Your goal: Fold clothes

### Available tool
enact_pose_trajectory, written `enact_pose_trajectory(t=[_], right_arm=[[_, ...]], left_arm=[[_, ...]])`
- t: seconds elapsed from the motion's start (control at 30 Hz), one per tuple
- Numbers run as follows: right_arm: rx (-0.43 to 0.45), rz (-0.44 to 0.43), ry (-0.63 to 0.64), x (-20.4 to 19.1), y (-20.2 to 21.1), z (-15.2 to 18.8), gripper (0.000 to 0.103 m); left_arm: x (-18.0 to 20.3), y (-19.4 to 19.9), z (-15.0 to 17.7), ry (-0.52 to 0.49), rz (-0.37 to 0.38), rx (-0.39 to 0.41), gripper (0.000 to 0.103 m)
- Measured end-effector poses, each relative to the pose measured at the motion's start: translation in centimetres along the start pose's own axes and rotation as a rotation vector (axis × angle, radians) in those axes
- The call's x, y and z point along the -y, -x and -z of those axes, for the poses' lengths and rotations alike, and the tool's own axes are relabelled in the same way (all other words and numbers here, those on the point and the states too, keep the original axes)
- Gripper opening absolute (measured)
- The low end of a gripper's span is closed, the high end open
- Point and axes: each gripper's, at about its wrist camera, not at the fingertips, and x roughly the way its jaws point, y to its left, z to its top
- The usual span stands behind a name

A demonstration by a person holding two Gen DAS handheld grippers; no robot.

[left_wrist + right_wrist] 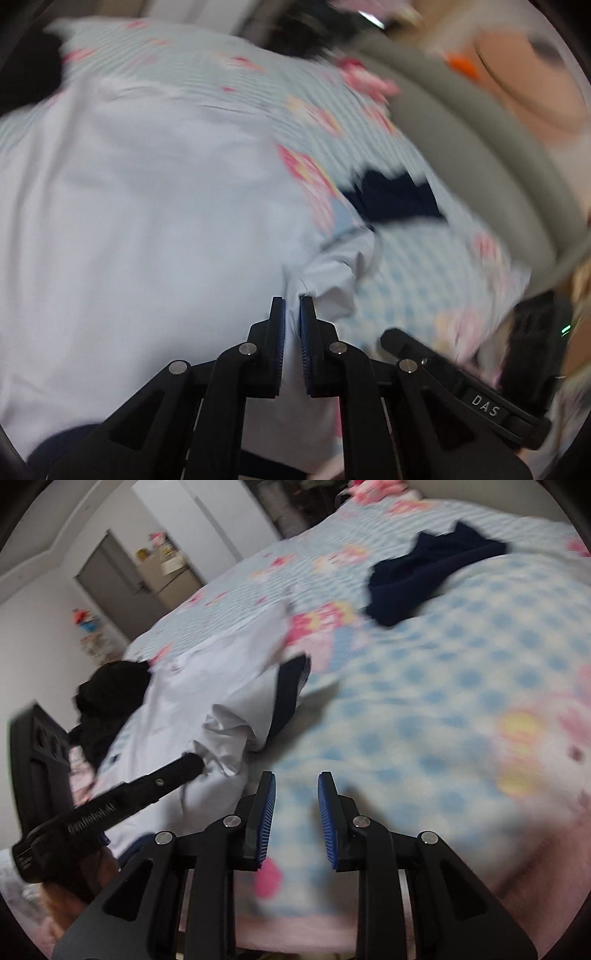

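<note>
Left gripper nearly closed, pinching a fold of the white garment between its blue-lined pads; cloth bunched and lifted at the tips. Right gripper spread apart, nothing between the pads, hovering over the checked bedspread just beside the garment's near edge. In the right wrist view, the left gripper's black finger reaching in from the left, its tip buried in the crumpled white cloth.

Beyond the grippers, white garment spread over the left part of the bed, with a dark navy trim along one edge (cuff or collar, cannot tell through the blur). Farther out on the bedspread, well apart from the white garment, a crumpled navy garment. At the white garment's far left end, a black bundle of cloth touching it.

Farther back, a grey padded headboard curving along the bed's edge in the left wrist view. Farthest, across the room, a grey door and a pale cabinet against white walls.
</note>
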Motion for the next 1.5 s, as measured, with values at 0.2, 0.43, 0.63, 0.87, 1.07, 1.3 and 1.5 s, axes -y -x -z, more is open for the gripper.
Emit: enact_pose_trajectory(t=[0.2, 0.43, 0.63, 0.87, 1.07, 1.3, 1.5], right_arm=[[-0.102, -0.221, -0.073, -0.1, -5.6, -2.1, 0.047], [-0.107, -0.255, -0.078, -0.7, -7.5, -1.1, 0.027], [-0.058, -0.162, 0.049, -3.0, -5.9, -0.2, 0.005], [0.02, 0.045, 0.126, -2.3, -2.1, 0.4, 0.003], [-0.073, -0.21, -0.002, -0.6, -3.4, 0.4, 0.038], [-0.176, -0.213, 0.004, -1.9, -8.1, 0.7, 0.019], [-0.103, -0.108, 0.112, -3.2, -5.3, 1.9, 0.006]], left_arm=[[-4.2, -0.5, 1.2, 0.099, 0.018, -0.048, 0.008], [-3.1, 0.0, 1.5, 0.099, 0.199, -0.05, 0.02], [-0.1, -0.6, 2.5, 0.006, 0.204, -0.088, 0.035], [0.4, -2.7, 3.1, -0.071, -0.008, -0.127, 0.016], [-0.9, -1.7, 3.2, -0.02, 0.016, -0.083, 0.011], [-2.5, -0.9, 2.7, 0.065, 0.1, -0.058, 0.014], [-2.8, -1.3, 3.2, 0.034, 0.105, -0.102, 0.026]])
